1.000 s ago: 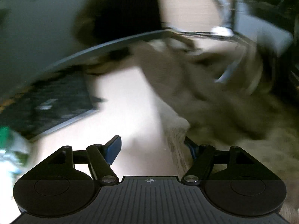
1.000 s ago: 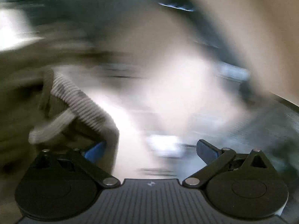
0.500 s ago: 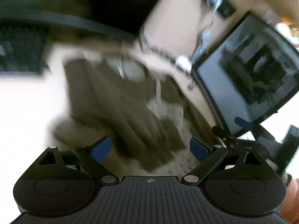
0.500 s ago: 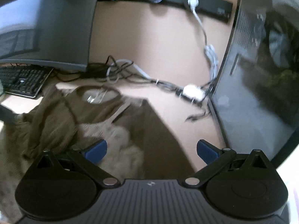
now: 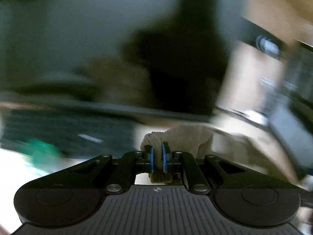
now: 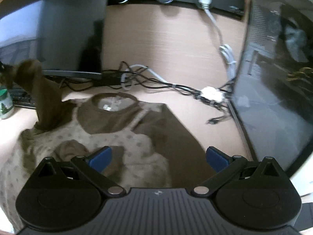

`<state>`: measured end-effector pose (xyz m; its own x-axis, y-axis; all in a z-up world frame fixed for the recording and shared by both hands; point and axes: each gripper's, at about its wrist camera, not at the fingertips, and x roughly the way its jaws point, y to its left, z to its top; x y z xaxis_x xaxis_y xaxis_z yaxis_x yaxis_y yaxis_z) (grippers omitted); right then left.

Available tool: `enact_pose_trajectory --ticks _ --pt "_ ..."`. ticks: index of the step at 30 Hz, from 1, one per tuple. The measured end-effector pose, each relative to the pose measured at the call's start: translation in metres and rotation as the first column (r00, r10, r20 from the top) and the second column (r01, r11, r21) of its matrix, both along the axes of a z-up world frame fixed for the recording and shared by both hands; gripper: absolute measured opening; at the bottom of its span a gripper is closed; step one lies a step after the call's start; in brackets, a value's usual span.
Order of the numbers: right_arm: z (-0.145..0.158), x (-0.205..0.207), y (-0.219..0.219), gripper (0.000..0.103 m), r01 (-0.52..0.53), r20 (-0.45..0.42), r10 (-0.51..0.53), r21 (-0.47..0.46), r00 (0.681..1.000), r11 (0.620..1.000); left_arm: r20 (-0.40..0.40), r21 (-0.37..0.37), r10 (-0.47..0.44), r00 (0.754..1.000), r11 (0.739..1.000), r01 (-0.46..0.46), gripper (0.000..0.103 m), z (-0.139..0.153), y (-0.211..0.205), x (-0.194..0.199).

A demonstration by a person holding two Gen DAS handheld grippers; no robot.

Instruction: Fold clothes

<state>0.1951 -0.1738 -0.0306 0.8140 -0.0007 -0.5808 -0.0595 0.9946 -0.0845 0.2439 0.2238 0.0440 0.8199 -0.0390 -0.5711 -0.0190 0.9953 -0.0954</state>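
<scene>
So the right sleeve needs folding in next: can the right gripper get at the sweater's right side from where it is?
Probably yes. The right gripper is open above the sweater, and nothing lies on that brown side; the cables sit farther back.

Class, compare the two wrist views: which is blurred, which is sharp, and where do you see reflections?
Left wrist view: background streaked with motion blur; only the left gripper and the pinched ribbed beige cuff are sharp. Right wrist view: mostly sharp, fisheye-bent edges, reflections on the dark glossy panel; the open right gripper hovers over the brown sweater.
</scene>
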Motion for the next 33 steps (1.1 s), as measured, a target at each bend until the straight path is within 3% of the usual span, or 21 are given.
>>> enact_pose_trajectory --ticks 4,6,7,9,11,13,17,18,20,22,23,24,26,29,33 --pt "-0.011 0.017 0.023 0.102 -0.049 -0.040 0.049 0.007 0.998 0.999 0.006 0.098 0.142 0.990 0.985 -0.142 0.019 -0.007 0.069 0.002" --pt "-0.015 0.025 0.030 0.102 -0.060 -0.055 0.061 0.012 0.997 0.998 -0.004 0.116 0.203 0.979 0.973 -0.201 0.047 -0.013 0.089 -0.001" --pt "-0.017 0.029 0.031 0.102 -0.057 -0.054 0.058 0.015 0.997 0.998 -0.005 0.112 0.229 0.973 0.967 -0.227 0.053 -0.014 0.095 -0.005" --pt "-0.018 0.041 0.027 0.102 -0.048 -0.045 0.049 0.025 0.998 0.999 0.004 0.043 0.213 0.977 0.976 -0.213 0.071 -0.008 0.093 -0.015" --pt "-0.019 0.056 0.017 0.095 -0.022 -0.036 0.024 0.042 0.999 0.999 0.014 -0.026 0.198 0.980 0.980 -0.198 0.078 -0.003 0.091 -0.026" --pt "-0.023 0.075 0.007 0.079 0.003 -0.069 -0.001 0.031 0.998 1.000 0.024 -0.094 0.183 0.983 0.979 -0.180 0.082 0.003 0.088 -0.037" --pt "-0.046 0.112 0.000 0.075 -0.071 -0.184 0.029 -0.223 0.982 0.972 0.009 -0.194 0.005 1.000 0.981 -0.003 0.094 0.000 0.039 -0.038" --pt "-0.049 0.118 -0.004 0.075 -0.061 -0.169 0.006 -0.320 0.986 0.946 -0.006 -0.205 -0.039 0.999 0.978 0.037 0.094 -0.006 0.022 -0.035" --pt "-0.052 0.130 -0.010 0.072 0.002 -0.094 -0.059 -0.516 0.994 0.856 -0.035 -0.228 -0.122 0.992 0.967 0.111 0.094 -0.017 -0.010 -0.028" --pt "-0.041 0.138 -0.023 0.071 0.118 0.018 -0.135 -0.599 0.991 0.792 -0.081 -0.247 -0.160 0.984 0.960 0.135 0.094 -0.035 -0.034 -0.021" --pt "-0.026 0.137 -0.033 0.071 0.143 0.030 -0.150 -0.522 0.988 0.841 -0.099 -0.262 -0.173 0.980 0.955 0.142 0.094 -0.042 -0.039 -0.018" --pt "-0.009 0.131 -0.044 0.072 0.133 0.019 -0.136 -0.376 0.990 0.917 -0.113 -0.285 -0.192 0.975 0.946 0.153 0.094 -0.050 -0.047 -0.018" --pt "0.007 0.118 -0.057 0.076 0.081 -0.024 -0.084 -0.111 0.996 0.991 -0.135 -0.338 -0.235 0.963 0.924 0.178 0.094 -0.067 -0.068 -0.013" --pt "-0.009 0.100 -0.056 0.076 0.001 -0.055 0.005 0.117 0.998 0.993 -0.170 -0.404 -0.296 0.940 0.891 0.207 0.094 -0.094 -0.095 -0.003" --pt "-0.042 0.076 -0.046 0.073 0.009 -0.098 0.013 0.223 0.995 0.975 -0.246 -0.429 -0.319 0.915 0.883 0.192 0.094 -0.121 -0.117 0.003"
